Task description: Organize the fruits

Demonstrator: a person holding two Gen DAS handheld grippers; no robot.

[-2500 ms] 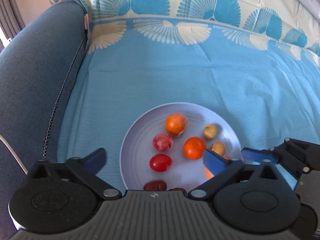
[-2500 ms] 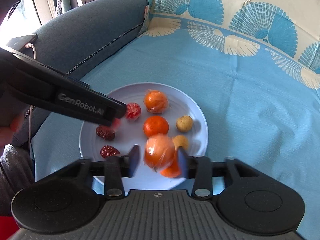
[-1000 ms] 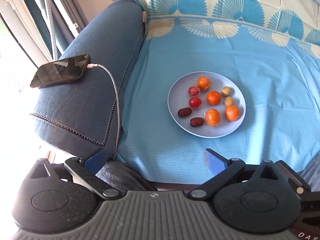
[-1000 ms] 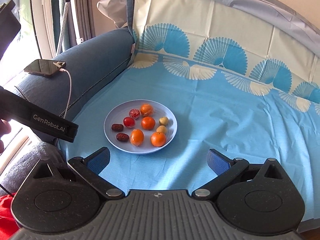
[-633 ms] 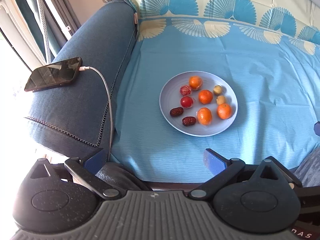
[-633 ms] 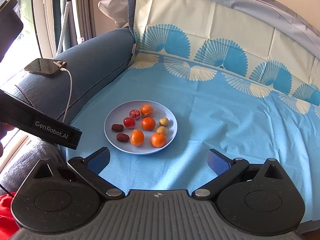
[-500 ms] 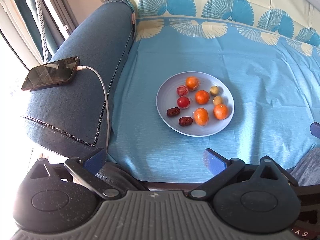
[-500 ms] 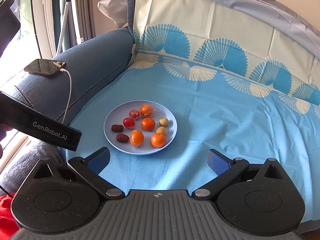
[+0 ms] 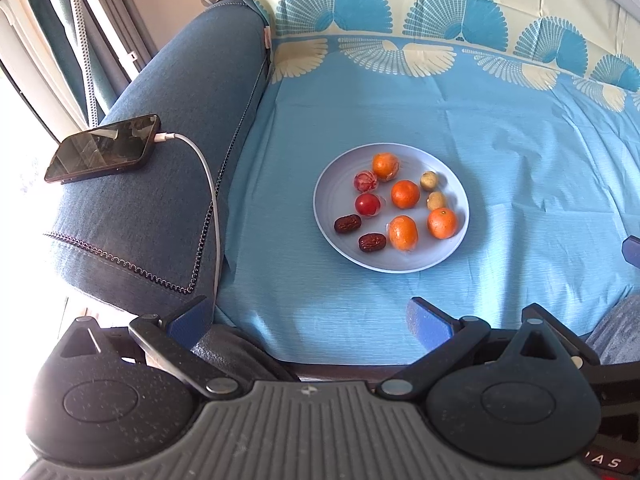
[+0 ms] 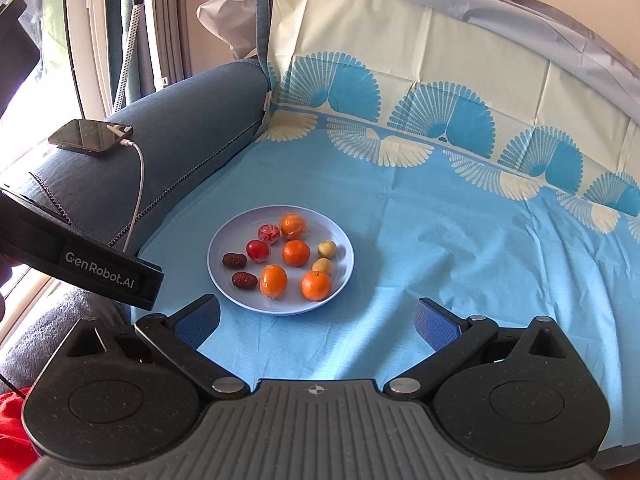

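Plate (image 9: 328,208) rests on the blue cloth (image 9: 500,152), right of the sofa armrest (image 9: 168,184). On the plate: four oranges (image 9: 405,194), two tomatoes (image 9: 367,204), two dates (image 9: 347,224), two small yellow fruits (image 9: 429,180). Left gripper (image 9: 308,318) and right gripper (image 10: 316,320) both released, empty, near the plate's front edge. Phone (image 9: 102,148) lies on the armrest.

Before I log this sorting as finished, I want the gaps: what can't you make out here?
- Plate fruit undersides: both views look from above.
- Phone screen: only reflections, left wrist view.
- Cable's lower end: hidden behind the left claw finger.
- Right claw from outside: only a blue tip at the left view's right edge.
- Red item, bottom-left corner of the right view: cut off.
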